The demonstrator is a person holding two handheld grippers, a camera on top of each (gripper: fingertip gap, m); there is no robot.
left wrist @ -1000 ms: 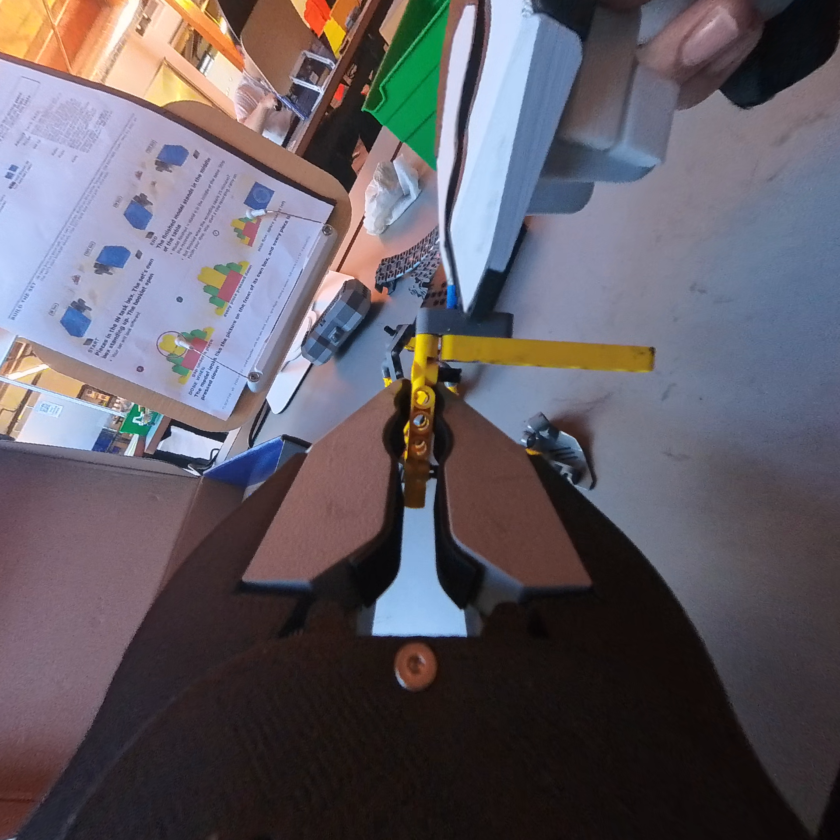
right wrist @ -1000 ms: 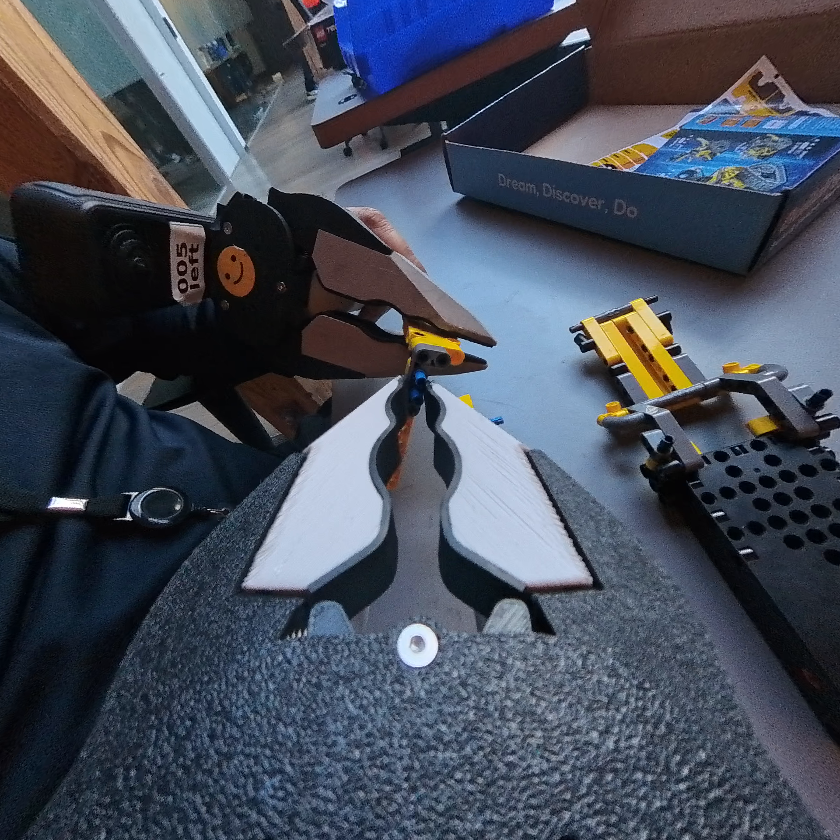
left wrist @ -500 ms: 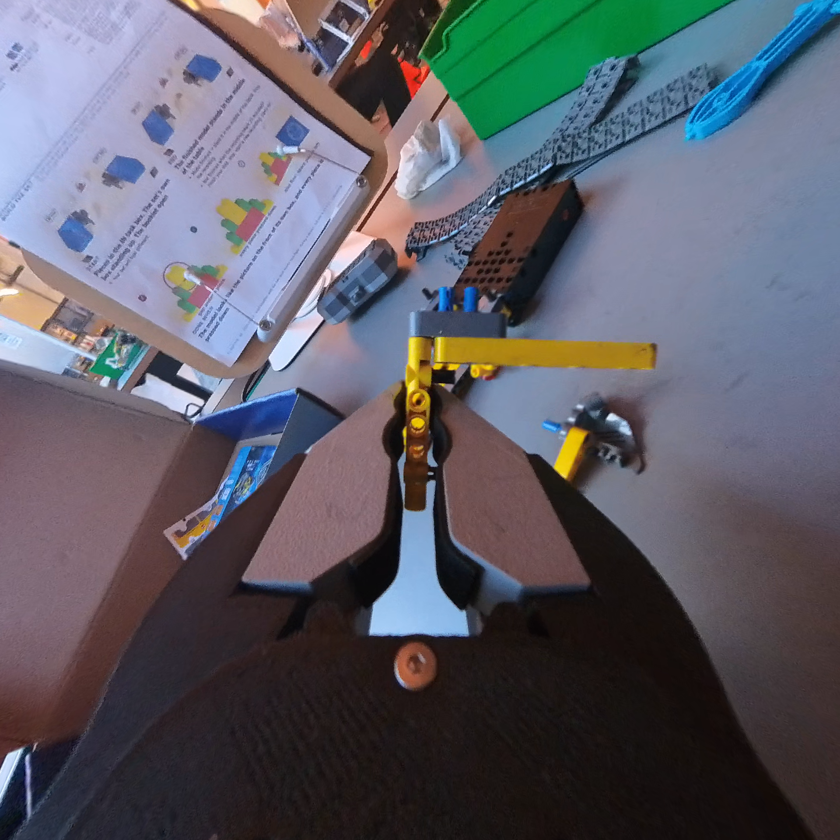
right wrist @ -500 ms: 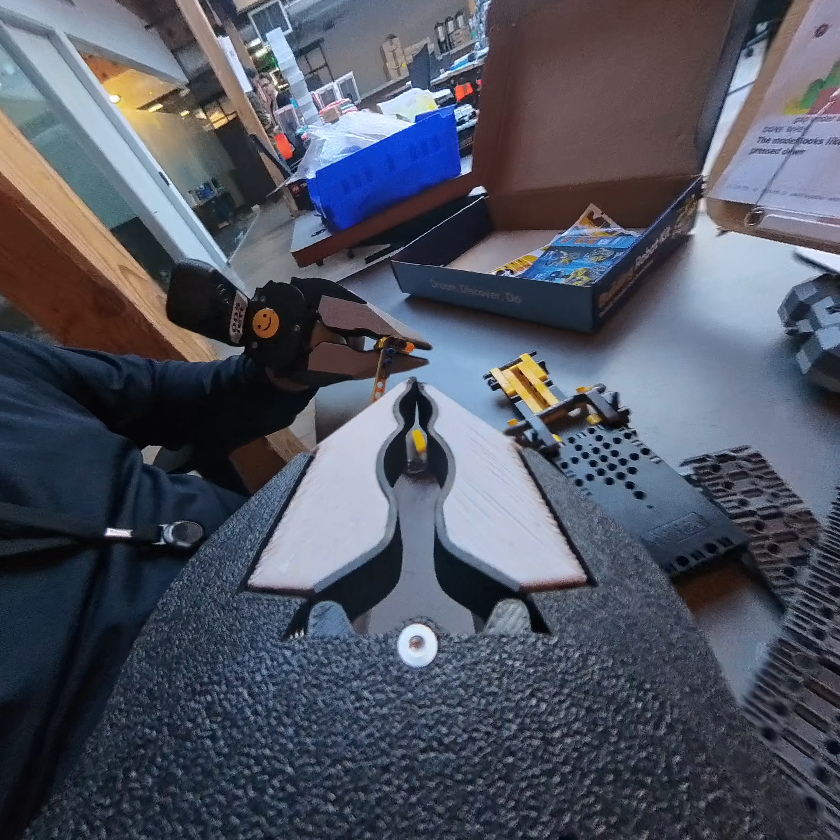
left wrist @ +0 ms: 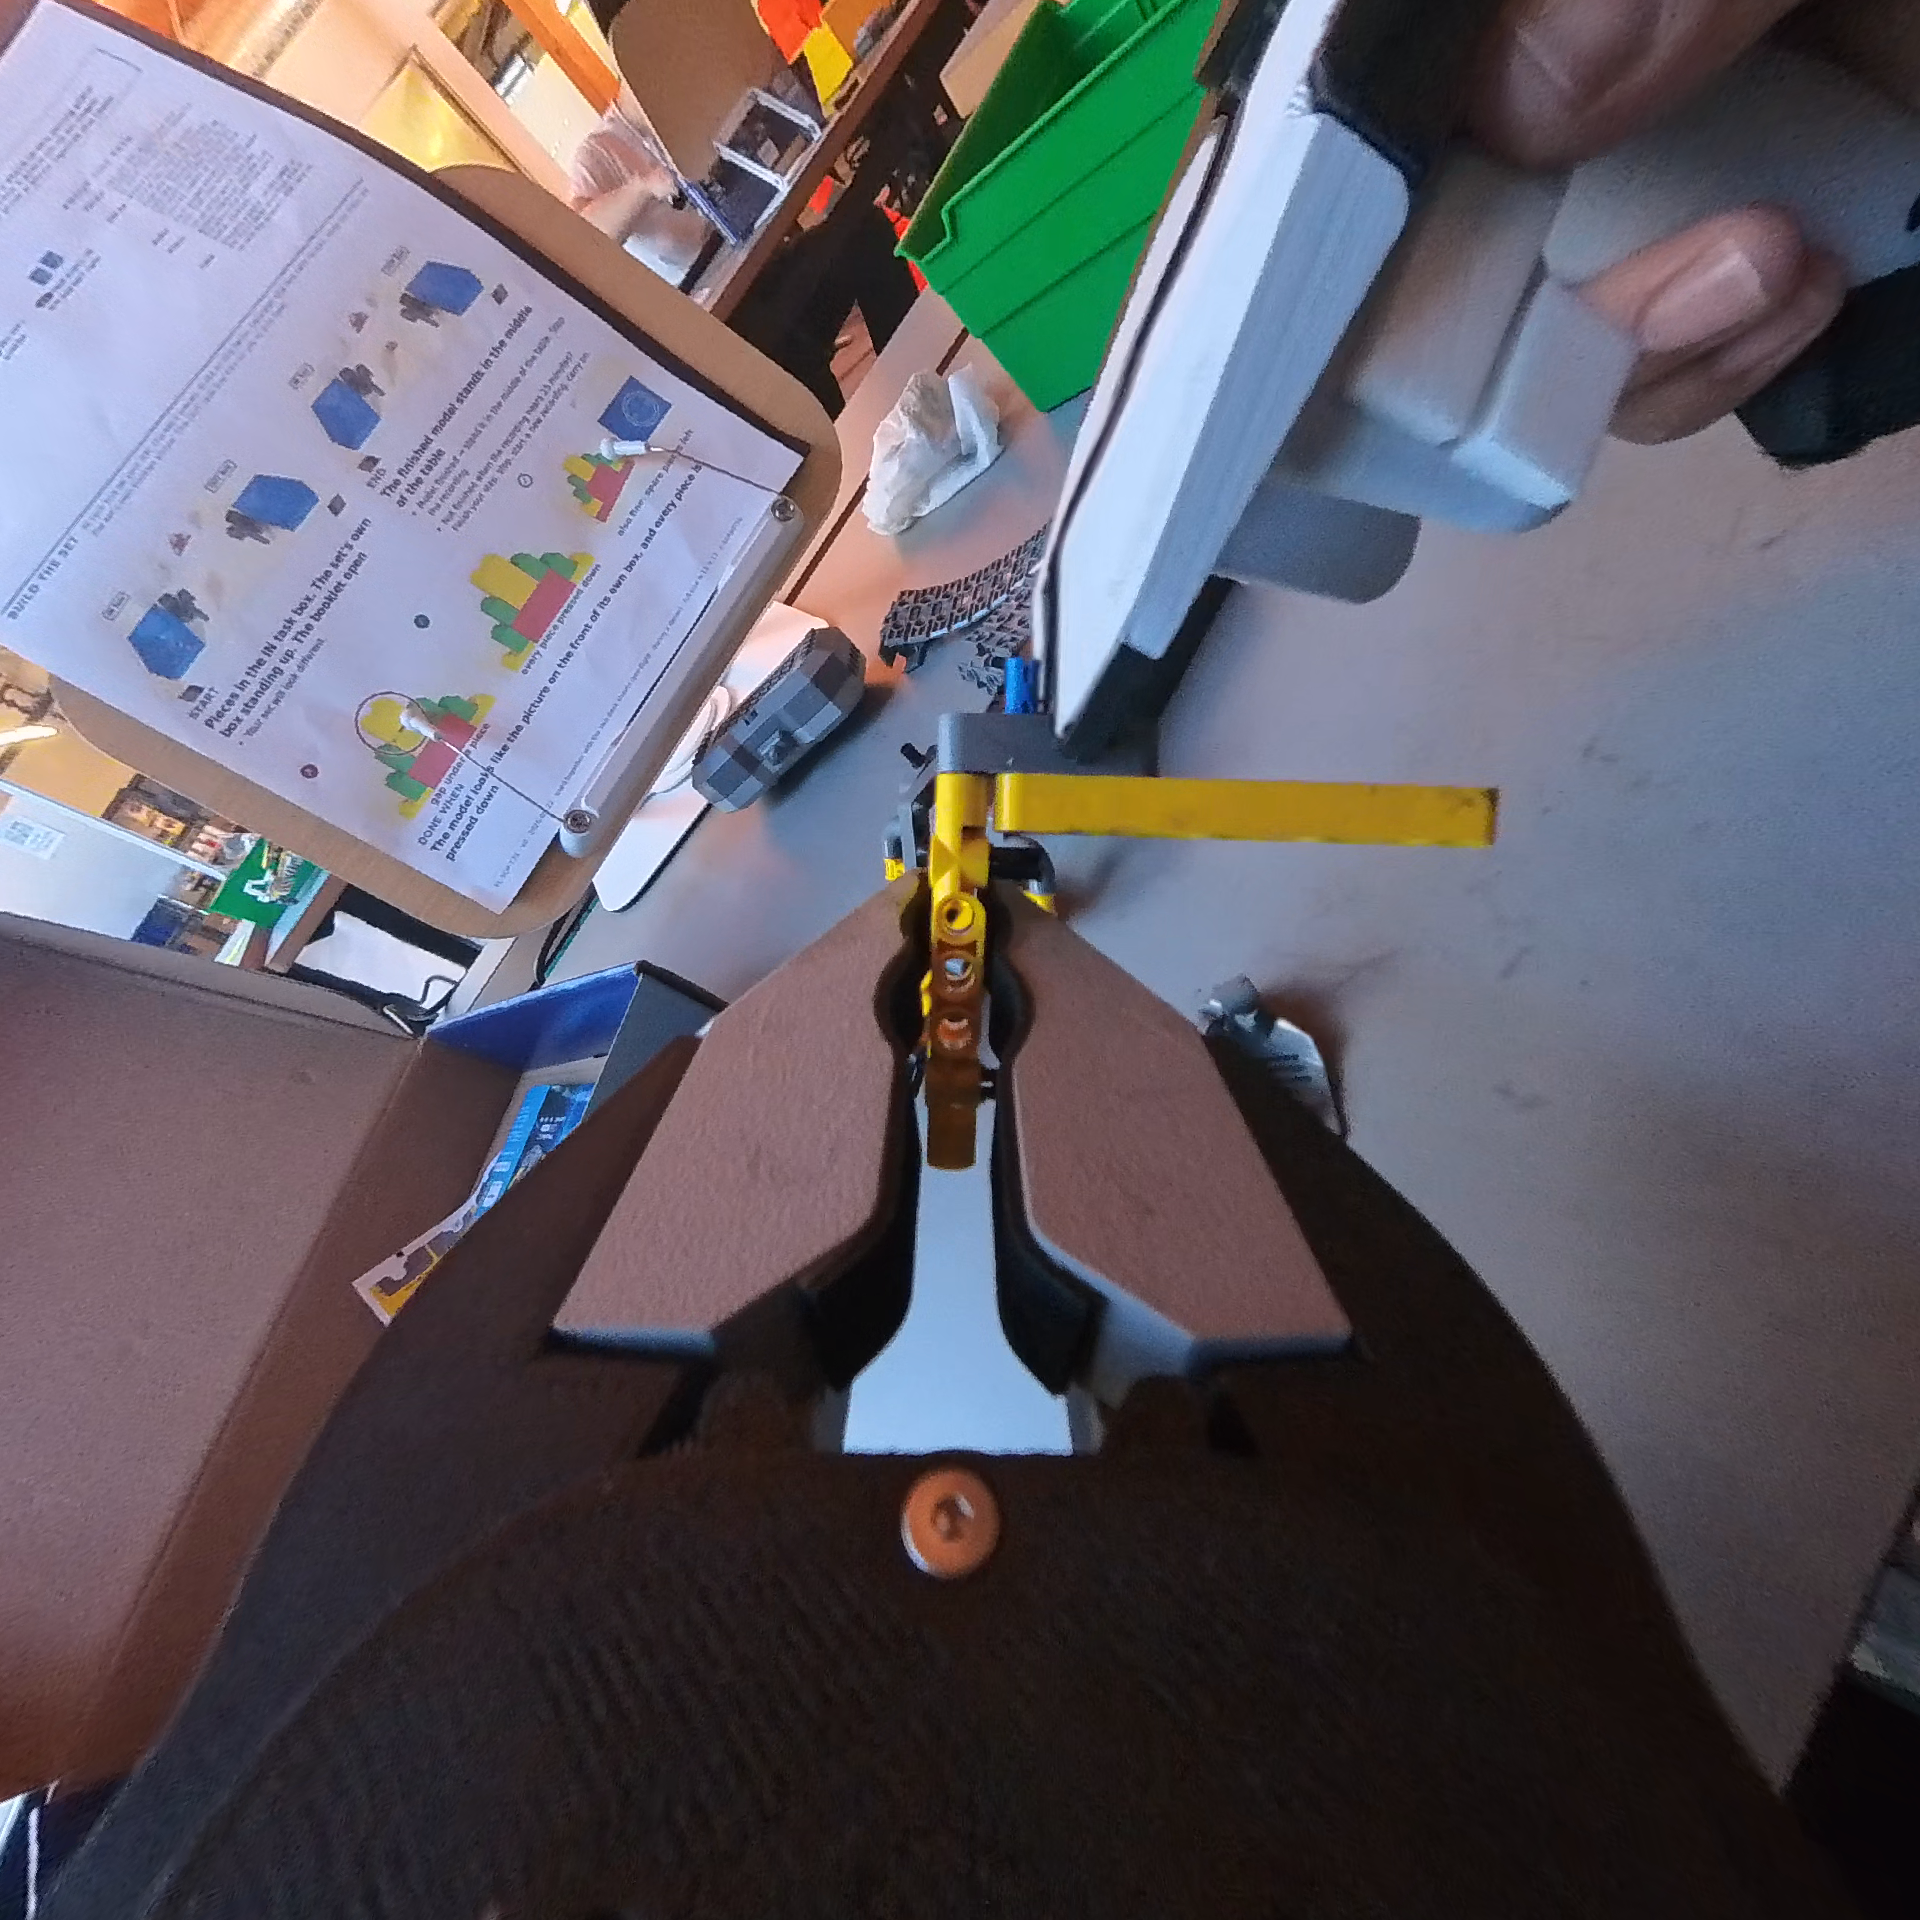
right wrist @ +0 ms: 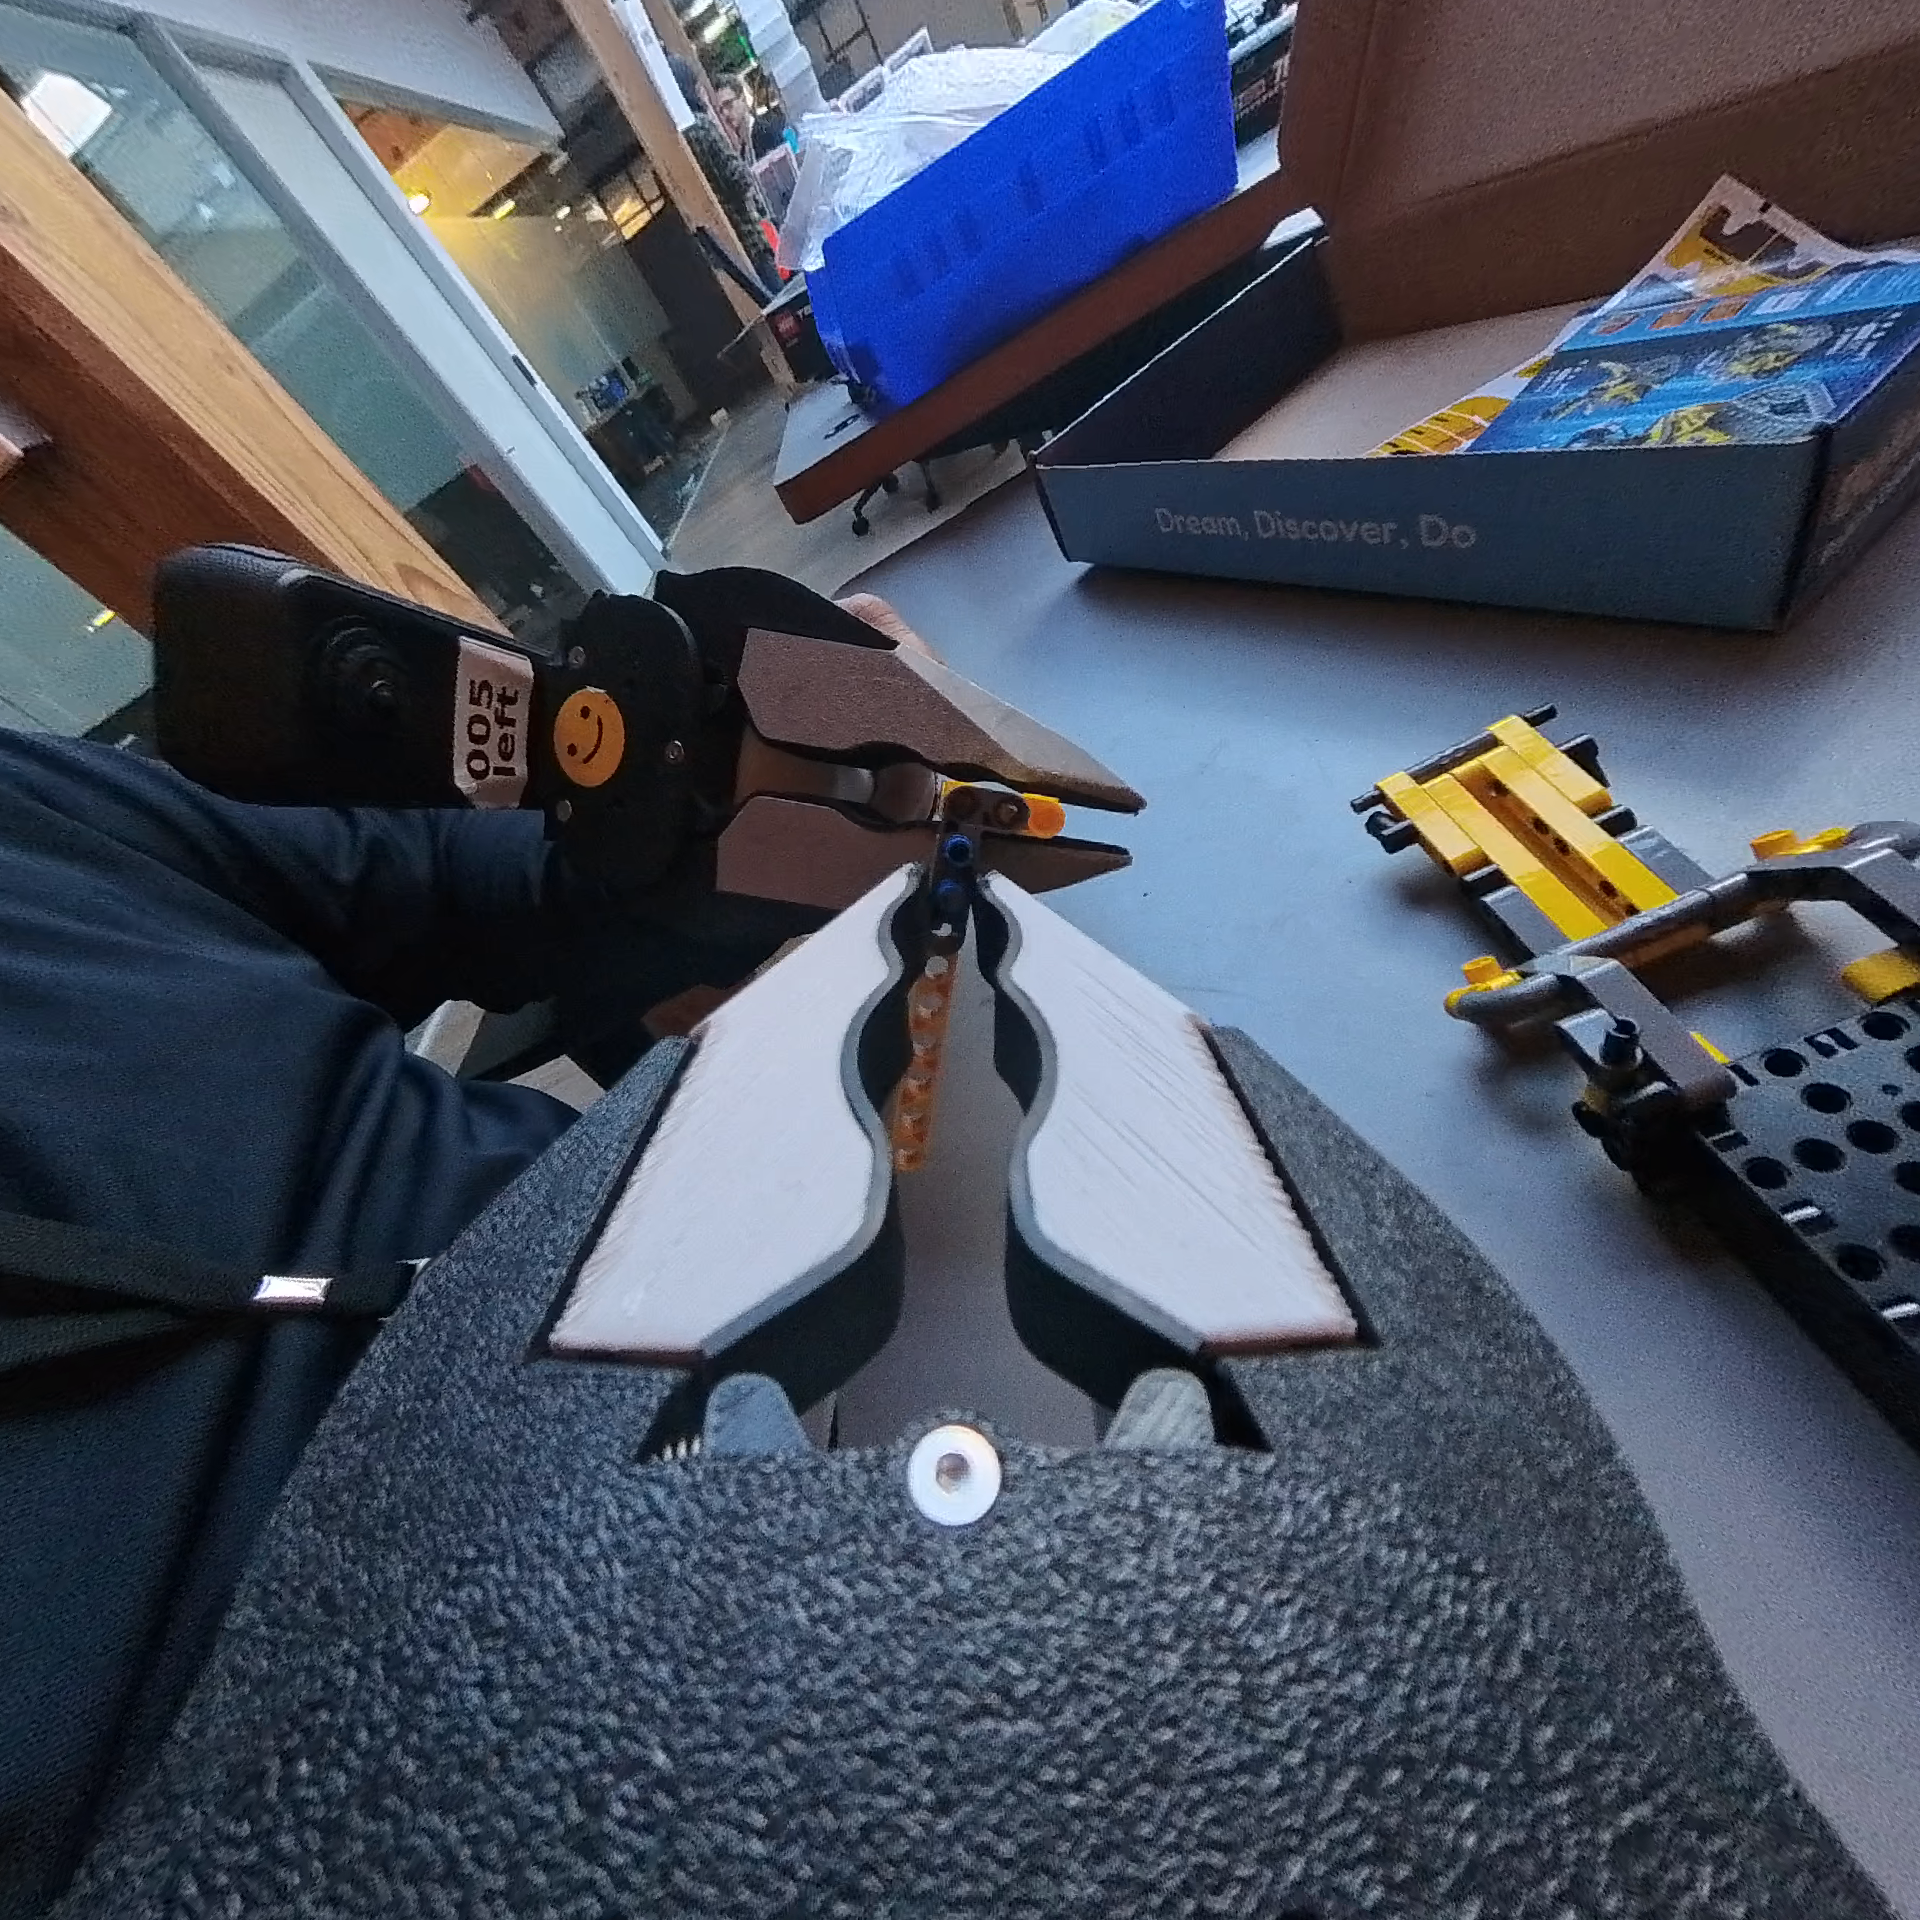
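The yellow beam assembly is held up off the table. Its short holed beam runs along the left gripper, whose fingers are clamped on it from both sides. At the far end sits a grey connector, and from there a long yellow beam juts out to the right, square to the gripper's line. In the right wrist view that long beam hangs down behind the finger gap.

A blue pin stands out of the far face of the connector. The right gripper comes at it from the far right, across the line of the left one. Its tips look closed on the pin, with almost no gap showing. It is the nearer of the two to the pin, and the left gripper only steadies the assembly. A person's hand grips the right tool.

Below is a grey table. A partly built yellow and grey model on a black perforated plate lies to the right, well apart. Farther off are an open blue-sided box holding a booklet, a printed sheet on a board, a green bin and loose track links. A blue bin stands in the workshop beyond.
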